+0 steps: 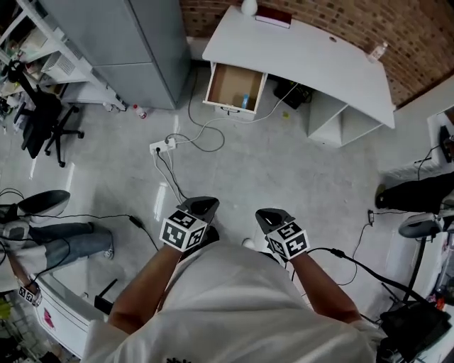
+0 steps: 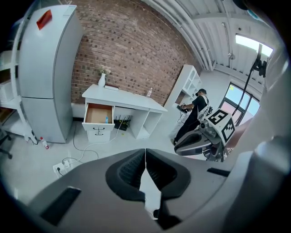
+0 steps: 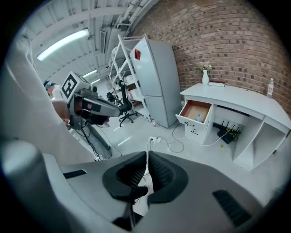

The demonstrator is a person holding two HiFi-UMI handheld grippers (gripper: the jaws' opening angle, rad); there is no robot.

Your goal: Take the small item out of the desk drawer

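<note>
A white desk (image 1: 305, 57) stands against a brick wall, and its drawer (image 1: 234, 86), at the desk's left end as the head view shows it, is pulled out. The small blue item (image 1: 245, 101) lies inside the drawer, near its right wall and towards the front. On the desk's surface a white vase (image 1: 248, 7) and a dark red book (image 1: 273, 17) sit at the back above the drawer, and a clear bottle (image 1: 377, 51) stands near the opposite end. A tall grey cabinet (image 1: 135, 42) stands just to the left of the desk. On the floor in front of the desk a white power strip (image 1: 163, 146) lies with cables running up towards the drawer side. The person stands well apart from the desk, holding both tools low in front of the body. The left gripper (image 1: 201, 208) has its fingers (image 2: 132, 168) clenched together with nothing between them. The right gripper (image 1: 273, 215) likewise has its fingers (image 3: 161, 172) pressed closed on nothing. Both point roughly towards the desk, far short of the drawer.
</note>
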